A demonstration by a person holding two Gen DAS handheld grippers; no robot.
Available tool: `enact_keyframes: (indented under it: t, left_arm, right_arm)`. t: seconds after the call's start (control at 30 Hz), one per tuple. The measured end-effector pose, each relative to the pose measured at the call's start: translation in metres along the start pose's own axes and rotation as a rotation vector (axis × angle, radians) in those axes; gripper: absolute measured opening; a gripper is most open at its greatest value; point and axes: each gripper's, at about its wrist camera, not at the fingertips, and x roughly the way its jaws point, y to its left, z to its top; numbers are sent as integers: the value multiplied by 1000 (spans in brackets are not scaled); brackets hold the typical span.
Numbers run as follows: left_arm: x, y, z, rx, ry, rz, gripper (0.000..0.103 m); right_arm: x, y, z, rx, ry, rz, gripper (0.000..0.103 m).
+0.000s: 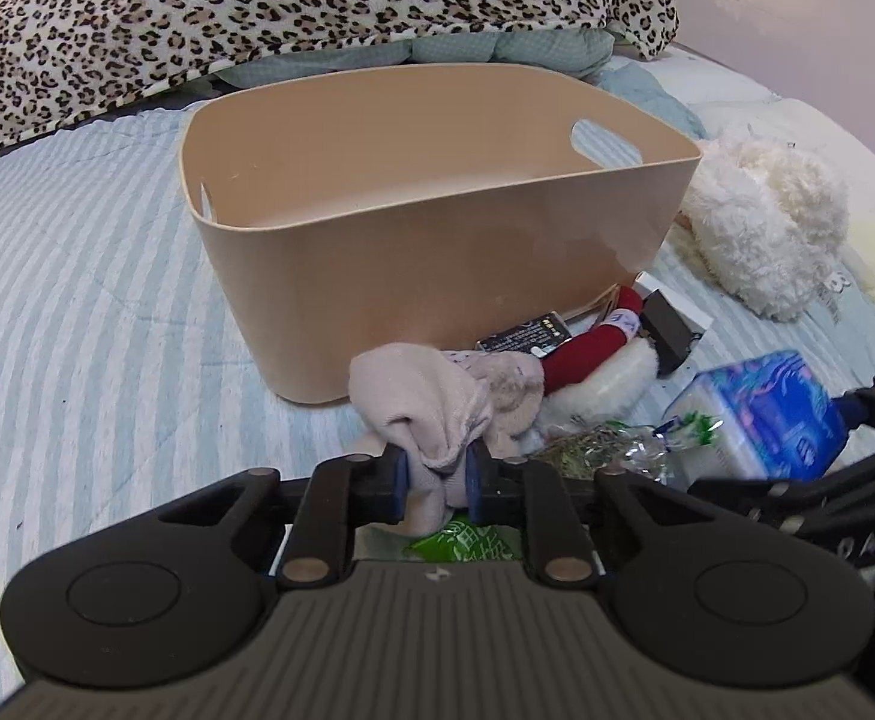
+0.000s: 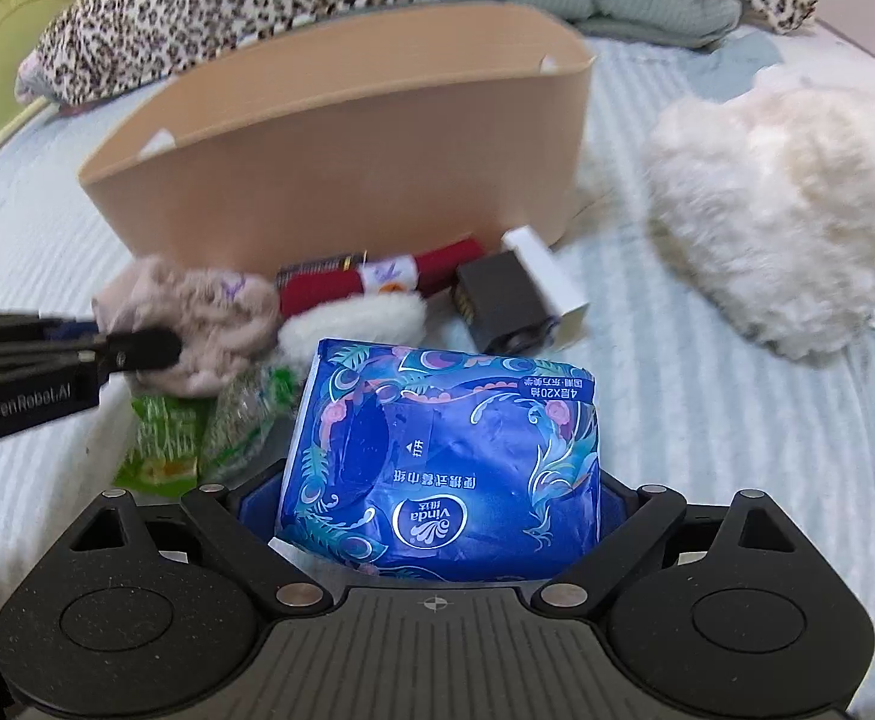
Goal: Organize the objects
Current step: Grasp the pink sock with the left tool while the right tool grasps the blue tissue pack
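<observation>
My left gripper (image 1: 435,471) pinches the pink fleece cloth (image 1: 443,402) | right gripper (image 2: 437,510) clamps the blue plastic tissue pack (image 2: 443,462) | tan plastic basket (image 1: 437,252) on bed lies straight ahead, left nearer

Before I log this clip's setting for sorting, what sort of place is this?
Most likely a bedroom: the things lie on a bed with a striped quilt, a leopard-print blanket is heaped behind the tan bin, and a green dresser stands beside it.
</observation>
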Motion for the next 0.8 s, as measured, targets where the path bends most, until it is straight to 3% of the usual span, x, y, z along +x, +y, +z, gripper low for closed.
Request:
enact_keyframes:
  t: [0.37,0.6,0.8]
  left_arm:
    - [-59,0,10,-47,-103,50,15]
    - [-104,2,42,-38,-228,108,15]
    - [-105,1,76,-50,-269,149,15]
  right_arm:
    - [-49,-18,24,17,-150,15,94]
    - [-72,-22,57,14,-250,26,94]
    - [-72,-18,95,-24,-324,-2,94]
